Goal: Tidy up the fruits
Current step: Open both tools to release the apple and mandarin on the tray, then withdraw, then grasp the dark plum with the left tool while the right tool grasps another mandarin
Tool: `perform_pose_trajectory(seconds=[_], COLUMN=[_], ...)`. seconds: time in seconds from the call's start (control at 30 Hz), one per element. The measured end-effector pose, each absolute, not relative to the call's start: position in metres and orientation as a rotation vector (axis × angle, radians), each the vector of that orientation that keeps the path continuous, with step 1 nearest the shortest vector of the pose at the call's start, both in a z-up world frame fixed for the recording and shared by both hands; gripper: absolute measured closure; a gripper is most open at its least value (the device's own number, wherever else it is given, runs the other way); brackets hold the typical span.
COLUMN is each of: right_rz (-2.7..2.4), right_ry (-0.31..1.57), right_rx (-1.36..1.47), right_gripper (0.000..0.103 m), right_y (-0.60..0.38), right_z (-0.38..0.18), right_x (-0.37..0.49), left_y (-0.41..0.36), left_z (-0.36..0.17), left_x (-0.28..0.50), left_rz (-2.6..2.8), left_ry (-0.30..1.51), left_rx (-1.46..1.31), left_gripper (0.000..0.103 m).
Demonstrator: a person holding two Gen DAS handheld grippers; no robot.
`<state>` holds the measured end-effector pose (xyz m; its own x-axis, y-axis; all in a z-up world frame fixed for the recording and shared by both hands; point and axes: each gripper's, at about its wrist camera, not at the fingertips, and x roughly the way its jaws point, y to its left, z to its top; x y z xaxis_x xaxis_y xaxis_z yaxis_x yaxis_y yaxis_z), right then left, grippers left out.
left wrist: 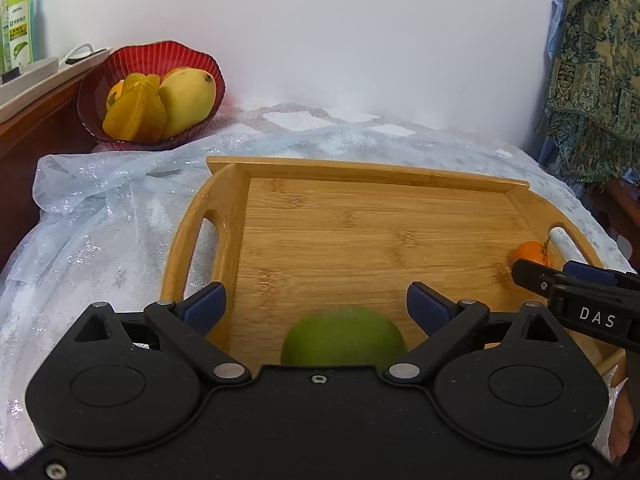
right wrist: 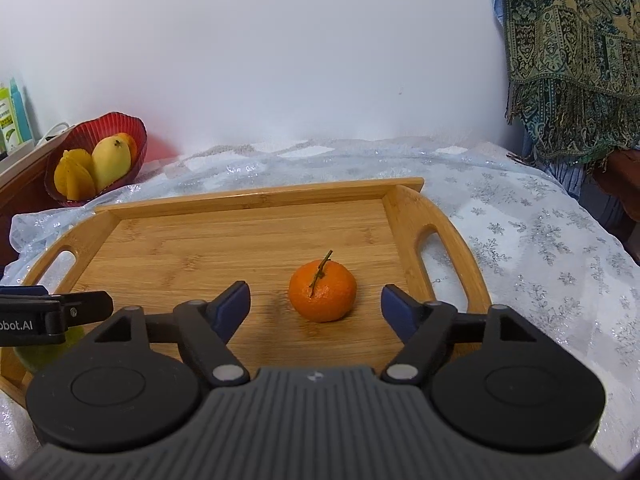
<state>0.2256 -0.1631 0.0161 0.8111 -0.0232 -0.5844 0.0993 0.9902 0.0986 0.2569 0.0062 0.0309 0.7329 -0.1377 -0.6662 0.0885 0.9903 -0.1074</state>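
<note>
A table or bed — which one cannot be told — is draped with a pale blue sheer cloth [right wrist: 520, 240] scattered with silver snowflakes, with a white quilted layer showing beneath at the far edge by the wall. Directly on the cloth lies a wooden tray [left wrist: 400, 168] with cut-out handles at both short ends, set near the middle. At the far left corner a red ribbed bowl [left wrist: 100, 92] rests on the cloth's edge — just beside a dark wooden side cabinet [left wrist: 36, 140]
</note>
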Motion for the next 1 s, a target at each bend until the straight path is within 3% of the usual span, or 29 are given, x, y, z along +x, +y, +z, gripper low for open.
perform_pose_trajectory(seconds=[0.47, 1.0], right_rz=[-0.008, 0.024], right_ry=[0.492, 0.427], right_rx=[0.128, 0.159], right_gripper=[0.014, 0.012], right_y=[-0.154, -0.157], right_z=[0.031, 0.008], right_x=[0.159, 0.07], left_y=[0.007, 0.017], left_z=[0.052, 0.036], left_x=[0.186, 0.097], left_rz=[-0.152, -0.18], left_ry=[0.611, 0.537], left_rx=[-0.105, -0.123], left_gripper=[0.002, 0.001])
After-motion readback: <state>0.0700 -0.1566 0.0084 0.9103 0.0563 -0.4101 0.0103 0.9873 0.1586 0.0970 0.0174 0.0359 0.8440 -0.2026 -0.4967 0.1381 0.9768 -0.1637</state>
